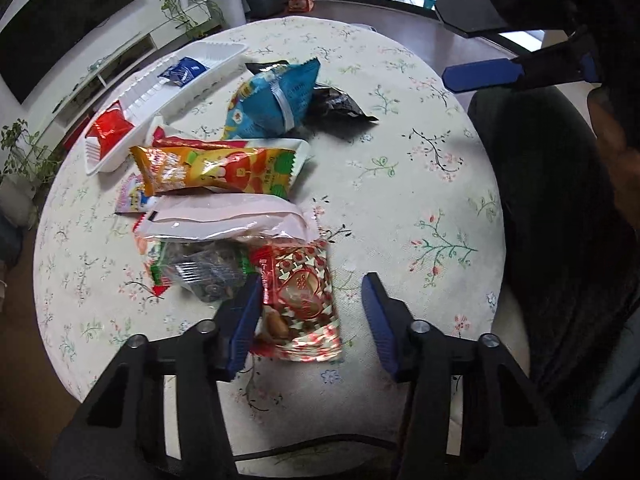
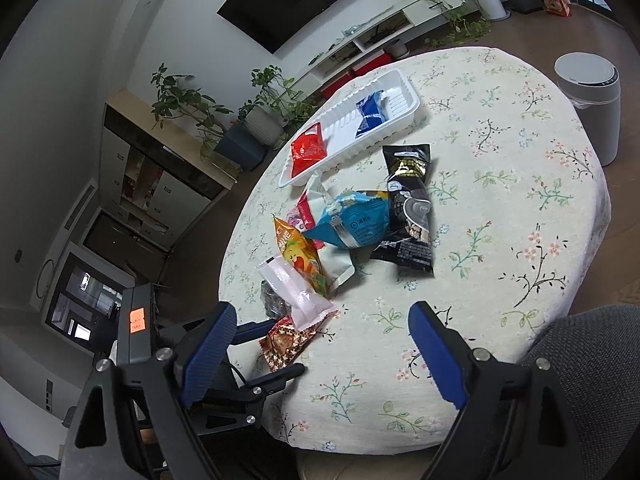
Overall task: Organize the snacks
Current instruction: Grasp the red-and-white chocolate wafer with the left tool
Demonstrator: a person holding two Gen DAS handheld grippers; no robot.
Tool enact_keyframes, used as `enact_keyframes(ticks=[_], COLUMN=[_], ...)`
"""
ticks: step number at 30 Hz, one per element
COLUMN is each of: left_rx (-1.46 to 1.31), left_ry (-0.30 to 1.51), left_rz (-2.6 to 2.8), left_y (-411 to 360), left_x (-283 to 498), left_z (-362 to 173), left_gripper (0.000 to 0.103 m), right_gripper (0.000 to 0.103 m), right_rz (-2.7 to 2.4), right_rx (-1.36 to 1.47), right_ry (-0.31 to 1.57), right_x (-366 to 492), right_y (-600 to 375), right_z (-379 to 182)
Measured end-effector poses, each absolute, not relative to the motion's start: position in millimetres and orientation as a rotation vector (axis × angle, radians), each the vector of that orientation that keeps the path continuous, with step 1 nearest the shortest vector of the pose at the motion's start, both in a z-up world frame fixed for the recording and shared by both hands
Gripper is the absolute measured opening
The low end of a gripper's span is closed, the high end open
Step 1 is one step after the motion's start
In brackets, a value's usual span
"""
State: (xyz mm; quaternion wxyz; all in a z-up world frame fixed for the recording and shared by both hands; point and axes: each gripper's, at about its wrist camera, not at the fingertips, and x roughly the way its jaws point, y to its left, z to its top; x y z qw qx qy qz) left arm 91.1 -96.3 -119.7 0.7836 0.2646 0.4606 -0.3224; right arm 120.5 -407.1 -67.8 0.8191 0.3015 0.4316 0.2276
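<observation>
Left wrist view: your left gripper (image 1: pixel 310 312), jaws partly open, straddles the red-patterned packet (image 1: pixel 300 304) without clamping it, while two packets lie in the white tray (image 1: pixel 224 54), most remain piled, and your right gripper (image 2: pixel 316 354) hovers wide open, empty.

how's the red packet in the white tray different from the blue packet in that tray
The red packet is plain red and sits at the tray's near end; the blue packet is dark blue with white patches and sits further along, towards the far end. Both are small and lie inside the white tray.
</observation>
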Motion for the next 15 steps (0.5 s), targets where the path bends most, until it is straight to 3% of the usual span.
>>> enact_keyframes(ticks=[15], left_rx=[0.454], left_ry=[1.11], left_rz=[-0.561], left_y=[-100.4], left_x=[108.2], left_z=[-126.1], left_gripper=[0.04], right_gripper=[0.09], right_rz=[0.446], right_rx=[0.569], right_ry=[0.929], right_x=[119.9], right_y=[-401.9], right_z=[-66.7])
